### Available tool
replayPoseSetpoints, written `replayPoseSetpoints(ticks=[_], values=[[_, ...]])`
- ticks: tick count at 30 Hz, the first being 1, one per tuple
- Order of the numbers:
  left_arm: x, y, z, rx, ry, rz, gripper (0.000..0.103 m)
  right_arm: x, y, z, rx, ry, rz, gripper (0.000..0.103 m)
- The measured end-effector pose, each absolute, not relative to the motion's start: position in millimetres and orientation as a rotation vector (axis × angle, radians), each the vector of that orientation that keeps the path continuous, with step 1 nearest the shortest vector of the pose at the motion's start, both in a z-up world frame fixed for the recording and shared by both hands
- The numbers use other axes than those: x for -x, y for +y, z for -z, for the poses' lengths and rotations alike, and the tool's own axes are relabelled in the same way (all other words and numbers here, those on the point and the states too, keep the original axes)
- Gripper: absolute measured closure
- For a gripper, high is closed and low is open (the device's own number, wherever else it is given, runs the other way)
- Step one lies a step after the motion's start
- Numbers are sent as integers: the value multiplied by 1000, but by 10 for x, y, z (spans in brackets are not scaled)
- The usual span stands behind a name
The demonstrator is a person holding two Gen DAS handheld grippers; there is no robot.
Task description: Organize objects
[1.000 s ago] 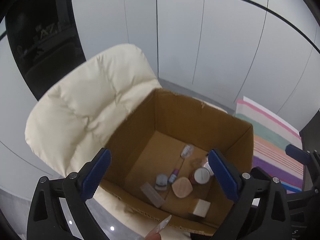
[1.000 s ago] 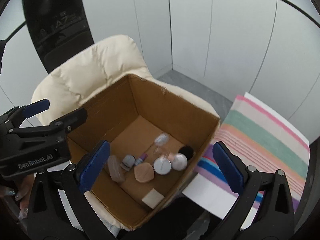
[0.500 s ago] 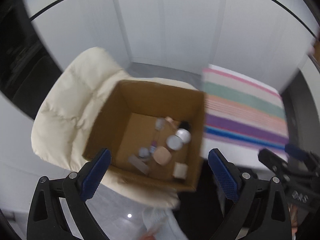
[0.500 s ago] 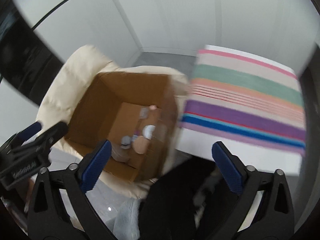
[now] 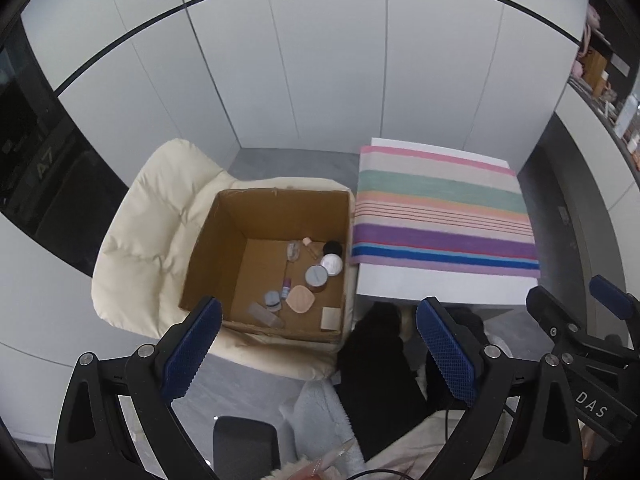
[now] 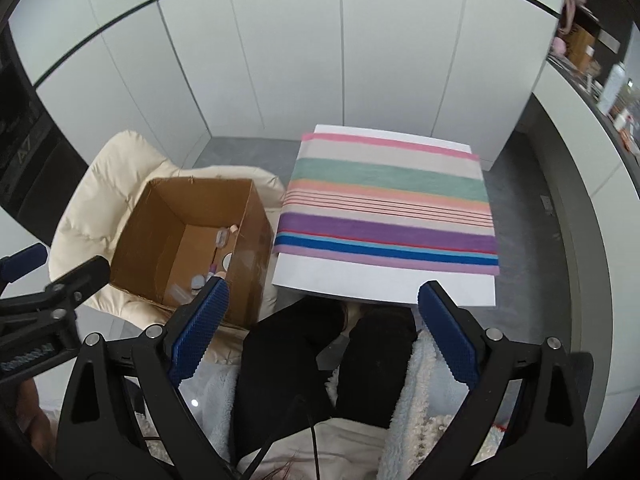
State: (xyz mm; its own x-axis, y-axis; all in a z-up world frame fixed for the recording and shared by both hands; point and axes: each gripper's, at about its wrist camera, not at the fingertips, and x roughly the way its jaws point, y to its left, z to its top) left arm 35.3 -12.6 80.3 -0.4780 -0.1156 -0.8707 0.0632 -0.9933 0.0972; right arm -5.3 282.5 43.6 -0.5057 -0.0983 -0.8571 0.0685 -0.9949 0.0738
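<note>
An open cardboard box (image 5: 224, 240) (image 6: 136, 240) rests on a cream padded chair (image 5: 148, 232) (image 6: 92, 184). On its floor lie several small cosmetics: a peach sponge (image 5: 300, 299), a grey-lidded jar (image 5: 316, 275), a white-lidded jar (image 5: 332, 264), a black cap (image 5: 333, 247) and a beige square (image 5: 331, 317). To its right stands a small white table (image 5: 432, 292) (image 6: 380, 284) with a striped cloth (image 5: 440, 216) (image 6: 384, 200). My left gripper (image 5: 318, 352) hangs high above the box's near edge, open and empty. My right gripper (image 6: 322, 330) is open and empty above the table's near edge.
White wall panels close off the back. A person's black-clad legs (image 6: 320, 360) and a fluffy white garment (image 6: 420, 400) lie under both grippers. Shelves with small items (image 5: 600, 68) line the far right. Grey floor (image 5: 248, 392) shows in front of the chair.
Both grippers have risen and pulled back from the box, which now looks smaller and farther. The views swung right, so the striped table is fully in sight.
</note>
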Motion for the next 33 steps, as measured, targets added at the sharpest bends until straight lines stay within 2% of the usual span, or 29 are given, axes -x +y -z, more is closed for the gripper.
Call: replayPoseSetpoints(ticks=[8, 33], values=[[-507, -53, -879, -1529, -82, 2636, 4, -187, 2901, -577, -1488, -59, 2667, 5], [-457, -41, -748, -1565, -102, 2613, 4, -128, 2904, -441, -1542, -93, 2628, 5]])
